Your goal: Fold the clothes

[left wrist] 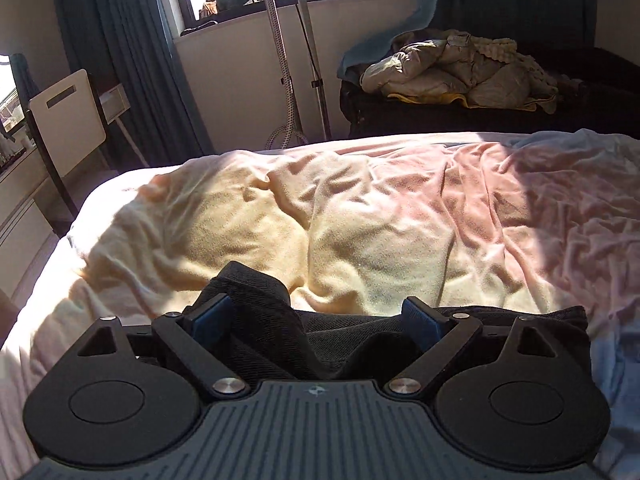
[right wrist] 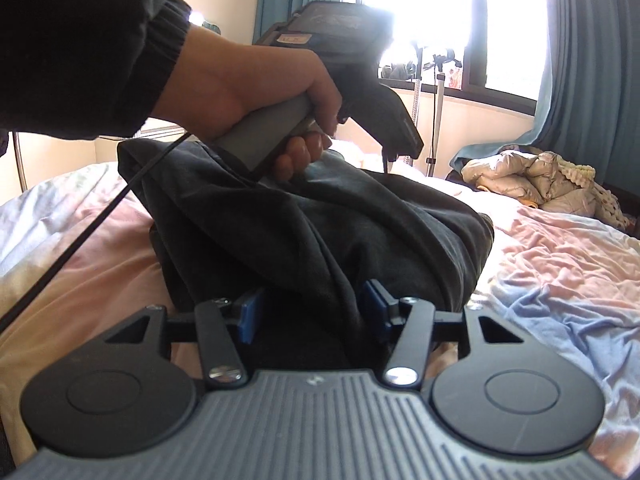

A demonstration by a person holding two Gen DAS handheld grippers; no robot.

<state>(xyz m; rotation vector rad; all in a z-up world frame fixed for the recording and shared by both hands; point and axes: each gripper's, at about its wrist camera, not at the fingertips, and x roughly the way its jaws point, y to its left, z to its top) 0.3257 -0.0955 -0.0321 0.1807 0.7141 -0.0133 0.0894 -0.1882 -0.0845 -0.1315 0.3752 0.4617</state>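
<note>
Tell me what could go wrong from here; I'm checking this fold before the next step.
1. The dark garment lies bunched in a heap, so any fold made now may trap creases.
2. The right gripper has cloth between its open jaws without pressing it; closing may catch the wrong layer.
3. The left gripper is open over the garment's edge, and the wrinkled bedsheet could get pinched along with it.

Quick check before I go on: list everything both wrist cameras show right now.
dark garment: one, charcoal, bunched on the bed between both grippers
bedsheet: one, pink, yellow and pale blue, wrinkled, covering the bed
puffer jacket: one, beige, heaped on dark furniture beyond the bed
curtains: teal, beside the window
metal stand: one, silver, under the window
left hand: dark sleeve, holding the left gripper's handle
left gripper: open, over the garment
right gripper: open, garment between the jaws
</note>
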